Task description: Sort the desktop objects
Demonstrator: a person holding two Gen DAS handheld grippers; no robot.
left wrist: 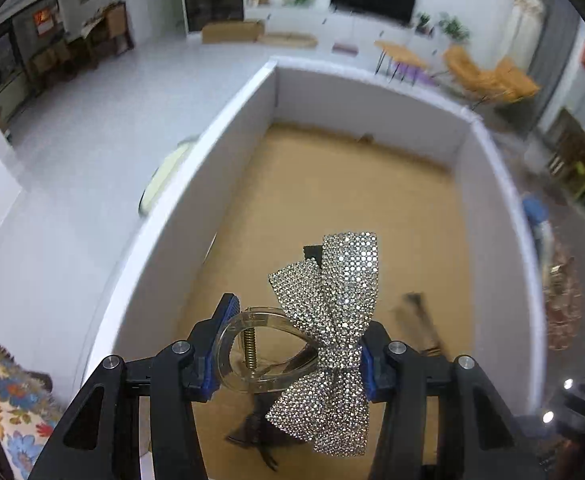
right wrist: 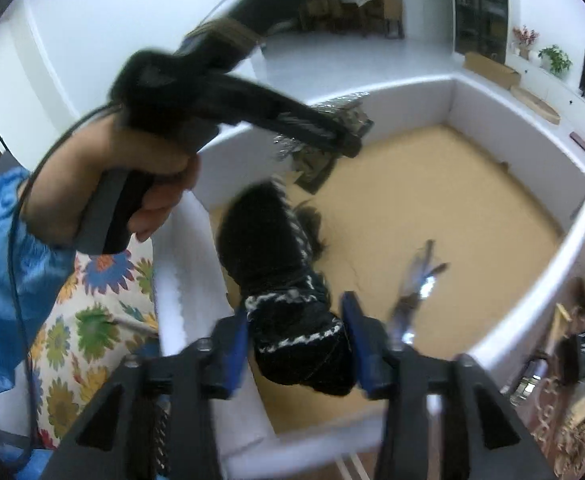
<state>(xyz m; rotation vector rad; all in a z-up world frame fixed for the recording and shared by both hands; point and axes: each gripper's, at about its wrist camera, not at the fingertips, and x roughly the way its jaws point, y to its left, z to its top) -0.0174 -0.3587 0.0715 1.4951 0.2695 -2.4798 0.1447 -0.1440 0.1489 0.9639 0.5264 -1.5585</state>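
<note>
Left tool (left wrist: 290, 350) clamps bow clip (left wrist: 328, 320) — bow's length upright.

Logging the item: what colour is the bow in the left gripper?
Silver rhinestone-studded bow on a clear clip, best in left wrist view.

Open brown floor fills the far half of the white-walled box (left wrist: 228, 160); near the front, a dark clip (left wrist: 420, 320) and the bow-laden left gripper (left wrist: 292, 344) crowd the way in from above.

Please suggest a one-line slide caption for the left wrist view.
Left gripper clamps a rhinestone bow hair clip above the white-walled box.
</note>
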